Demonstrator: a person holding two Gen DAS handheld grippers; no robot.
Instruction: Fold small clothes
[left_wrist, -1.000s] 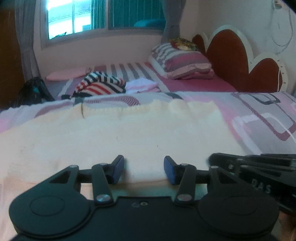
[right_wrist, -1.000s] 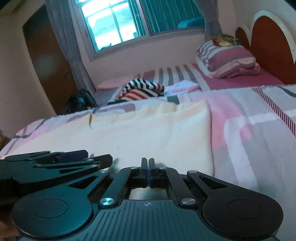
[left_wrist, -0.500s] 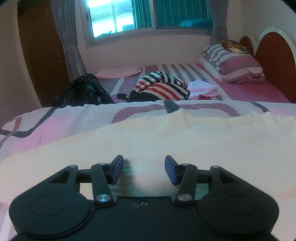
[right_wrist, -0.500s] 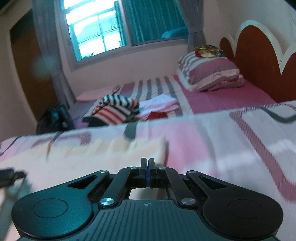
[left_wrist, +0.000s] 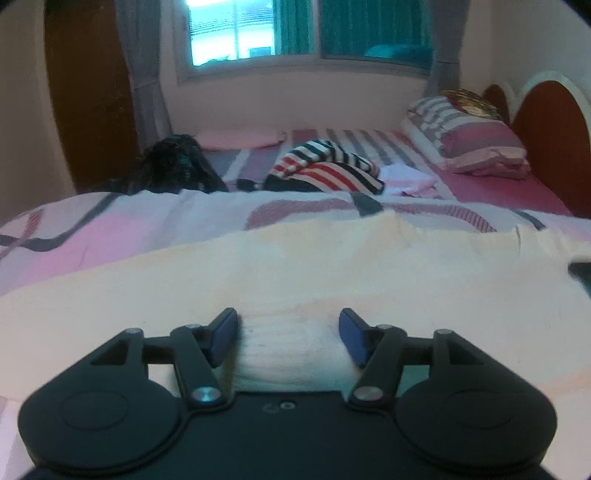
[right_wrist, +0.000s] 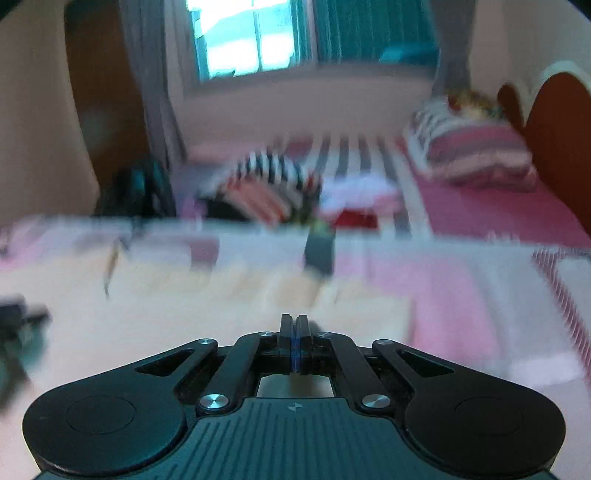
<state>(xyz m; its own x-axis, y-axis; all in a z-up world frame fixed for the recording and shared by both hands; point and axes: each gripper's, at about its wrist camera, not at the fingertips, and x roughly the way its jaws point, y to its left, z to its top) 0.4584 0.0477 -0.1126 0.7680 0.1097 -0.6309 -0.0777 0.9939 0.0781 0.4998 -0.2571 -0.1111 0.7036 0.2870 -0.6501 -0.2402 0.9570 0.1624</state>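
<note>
Left wrist view: the left claw (left_wrist: 288, 334) is spread wide, its blue pads (left_wrist: 223, 334) set apart with a bunched fold of the cream garment (left_wrist: 295, 266) rising between them. Whether the pads touch the cloth cannot be told. The garment lies spread across the near part of the bed (left_wrist: 110, 229), over a pink, white and grey patterned cover, and fills most of the foreground. A dark sliver at the right edge, over the garment, is too small to identify. Farther back on the bed sits a striped red, white and dark pile (left_wrist: 325, 171) with a pale pink cloth (left_wrist: 406, 179) just beside it on the right. A dark bag (left_wrist: 173, 166) stands at the left by the door, and striped pillows (left_wrist: 465, 136) lean at the headboard (left_wrist: 550, 136). A window (left_wrist: 306, 33) is on the far wall.

Right wrist view: the frame is heavily blurred. The right claw (right_wrist: 293, 332) is pressed together, pads meeting with nothing visible between them. It sits over the garment (right_wrist: 184, 317), near the cloth's right edge where the pink cover (right_wrist: 461, 295) begins. A blurred dark shape at the far left edge over the garment cannot be made out. The striped pile (right_wrist: 266, 181), pillows (right_wrist: 472, 147) and window (right_wrist: 255, 37) show behind.
</note>
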